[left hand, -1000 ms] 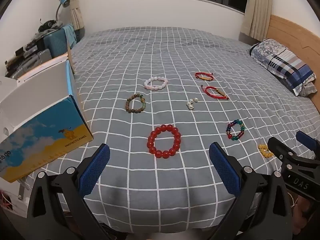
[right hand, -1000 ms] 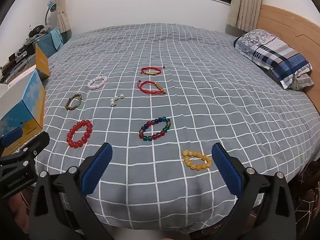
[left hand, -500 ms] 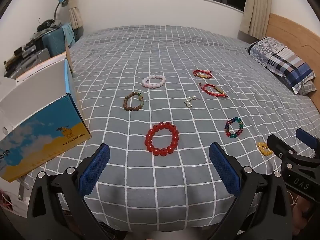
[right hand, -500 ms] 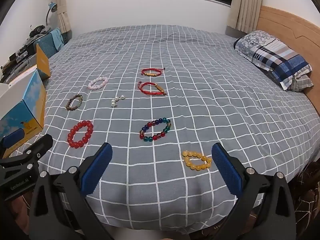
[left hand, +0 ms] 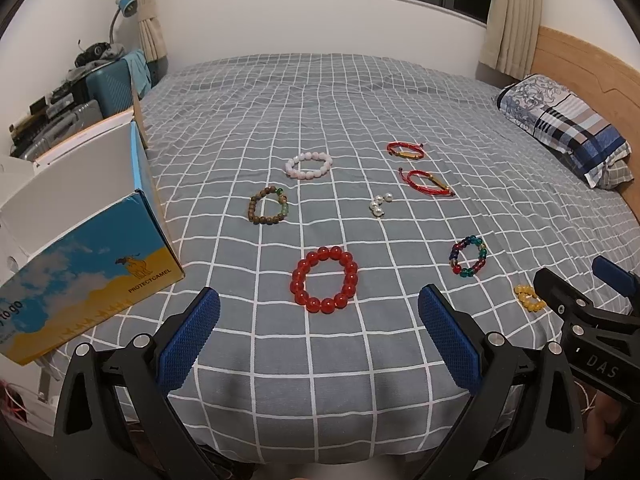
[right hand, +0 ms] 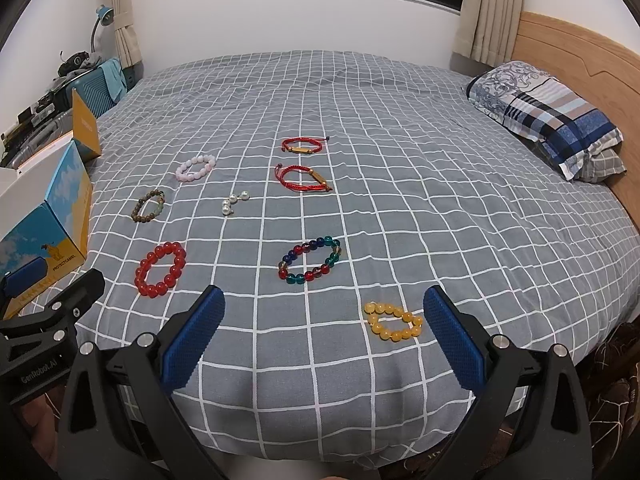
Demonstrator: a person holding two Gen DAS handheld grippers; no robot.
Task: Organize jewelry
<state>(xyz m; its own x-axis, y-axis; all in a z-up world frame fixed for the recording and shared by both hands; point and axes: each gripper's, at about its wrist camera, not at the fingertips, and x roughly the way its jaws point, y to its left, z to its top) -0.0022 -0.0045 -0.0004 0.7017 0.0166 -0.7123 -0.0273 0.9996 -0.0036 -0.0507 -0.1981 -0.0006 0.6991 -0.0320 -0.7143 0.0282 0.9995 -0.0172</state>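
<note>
Left wrist view. Grey quilt with white grid lines [left hand: 320, 380] covers the bed; jewelry is laid out on it piece by piece, all apart, probably so each can be picked singly. Nearest, centred ahead of the left gripper [left hand: 320, 336]: large red glossy-bead bracelet [left hand: 325, 279]. Beyond it, brown wooden-bead bracelet with green beads [left hand: 269, 211] and pale pink bead bracelet [left hand: 309, 165]. Mid-bed: small cluster of white pearls [left hand: 379, 205]. Further right: two red cord bracelets with gold bars [left hand: 426, 182]. Open blue-and-yellow cardboard box with a camel print [left hand: 92, 276] sits at the bed's left edge, near the red bracelet; judged the likely container. Left jaws spread wide, blue pads empty, touching nothing, above the near edge of the quilt

Right wrist view. Right gripper [right hand: 323, 338] hovers over the near edge too, jaws equally wide, nothing between them. Small yellow amber-bead bracelet [right hand: 394, 321] lies just inside the right-hand finger [right hand: 452, 338], apart from it. Multicoloured glass-bead bracelet [right hand: 310, 262] lies ahead, centred. The left gripper's tip shows at the left margin, close to the box

Judgement: no piece lifted yet; each gripper faces its nearest bracelet
</note>
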